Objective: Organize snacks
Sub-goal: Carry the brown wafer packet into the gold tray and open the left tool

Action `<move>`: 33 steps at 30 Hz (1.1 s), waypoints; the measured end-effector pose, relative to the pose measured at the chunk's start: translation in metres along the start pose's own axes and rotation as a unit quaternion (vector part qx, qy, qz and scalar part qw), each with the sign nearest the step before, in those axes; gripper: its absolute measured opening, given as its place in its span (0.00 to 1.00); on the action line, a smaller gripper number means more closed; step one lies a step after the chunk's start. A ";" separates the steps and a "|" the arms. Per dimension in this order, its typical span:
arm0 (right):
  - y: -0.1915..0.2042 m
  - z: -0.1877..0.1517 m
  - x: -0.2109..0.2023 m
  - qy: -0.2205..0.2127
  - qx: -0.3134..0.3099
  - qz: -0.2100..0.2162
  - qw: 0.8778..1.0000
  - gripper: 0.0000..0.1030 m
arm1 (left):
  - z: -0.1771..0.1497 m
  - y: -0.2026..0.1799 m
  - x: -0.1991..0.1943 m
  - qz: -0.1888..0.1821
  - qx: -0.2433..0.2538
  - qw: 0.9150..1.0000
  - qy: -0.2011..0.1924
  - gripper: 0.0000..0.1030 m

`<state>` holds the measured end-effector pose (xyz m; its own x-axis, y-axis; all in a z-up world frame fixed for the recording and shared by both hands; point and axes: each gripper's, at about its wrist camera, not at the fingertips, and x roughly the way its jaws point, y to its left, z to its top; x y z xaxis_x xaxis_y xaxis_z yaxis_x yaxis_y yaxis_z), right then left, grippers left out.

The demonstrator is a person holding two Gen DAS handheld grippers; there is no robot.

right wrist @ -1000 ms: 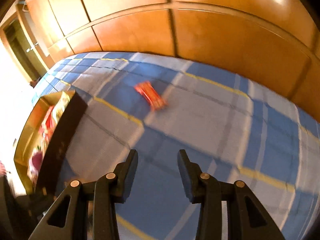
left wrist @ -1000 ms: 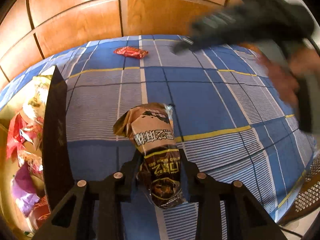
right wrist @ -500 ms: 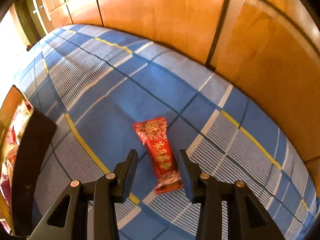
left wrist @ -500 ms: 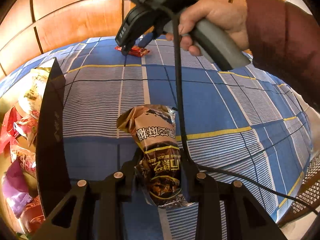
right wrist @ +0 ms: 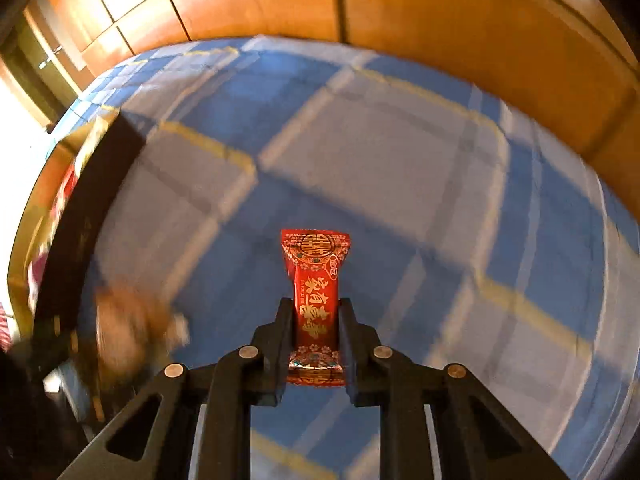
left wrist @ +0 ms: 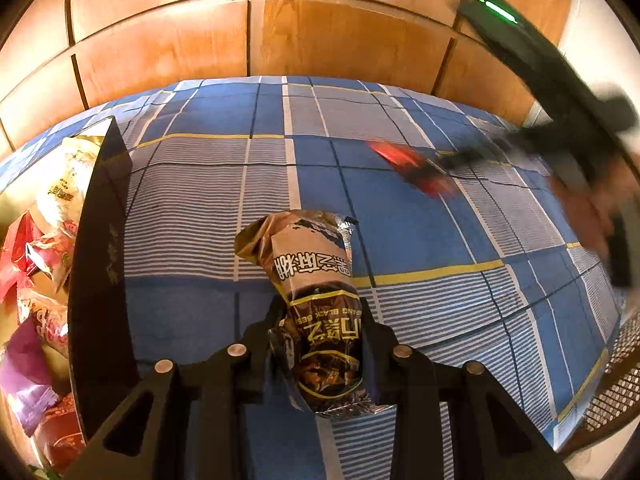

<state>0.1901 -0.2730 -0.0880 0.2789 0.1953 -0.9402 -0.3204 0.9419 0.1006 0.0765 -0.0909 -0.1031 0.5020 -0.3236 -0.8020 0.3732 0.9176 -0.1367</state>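
The blue plaid cloth (left wrist: 400, 236) spans the work surface; the snack box (left wrist: 100, 280) stands at its left edge, already part-filled with packets. The left gripper (left wrist: 320, 344) is clamped on the brown snack packet (left wrist: 316, 304). The right gripper (right wrist: 316, 340) is clamped on the red candy packet (right wrist: 316, 304), carried above the cloth. Carry each packet over the dark box wall before releasing; clear the wall fully, then part the fingers. The right view is motion-blurred, so box contents there are indistinct. The box's far side is cut off.
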 end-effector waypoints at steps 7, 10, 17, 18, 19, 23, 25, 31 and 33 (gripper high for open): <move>-0.002 -0.071 -0.012 -0.007 0.019 -0.018 1.000 0.21 | 0.005 0.006 -0.005 -0.024 -0.023 0.999 0.009 0.30; 0.004 -0.080 -0.012 -0.020 0.011 -0.031 0.999 0.21 | 0.004 0.005 -0.019 -0.036 -0.031 0.999 -0.003 0.30; 0.008 -0.087 -0.013 -0.038 0.005 -0.040 0.998 0.21 | 0.006 0.006 -0.069 -0.035 -0.031 0.998 -0.052 0.30; 0.008 -0.088 -0.013 -0.041 0.004 -0.041 0.998 0.21 | 0.006 0.009 -0.077 -0.028 -0.031 0.997 -0.059 0.30; 0.009 -0.088 -0.014 -0.044 0.002 -0.043 0.998 0.21 | 0.007 0.011 -0.082 -0.023 -0.033 0.997 -0.064 0.30; 0.012 -0.090 -0.015 -0.049 0.000 -0.047 0.998 0.21 | 0.008 0.041 -0.107 0.003 -0.069 0.994 -0.086 0.30; 0.014 -0.091 -0.015 -0.050 -0.003 -0.052 0.997 0.21 | 0.008 0.061 -0.116 0.023 -0.093 0.991 -0.092 0.30; 0.013 -0.091 -0.015 -0.052 0.002 -0.054 0.997 0.21 | -0.005 0.151 -0.133 0.086 -0.197 0.972 -0.093 0.30; 0.013 -0.090 -0.015 -0.052 0.004 -0.054 0.997 0.21 | -0.011 0.174 -0.135 0.101 -0.222 0.966 -0.090 0.30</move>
<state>0.0999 -0.2881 -0.1022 0.4049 0.1193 -0.9065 -0.2755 0.9613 0.0034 0.0649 0.1149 -0.0254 0.6718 -0.1250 -0.7301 -0.0983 0.9619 -0.2552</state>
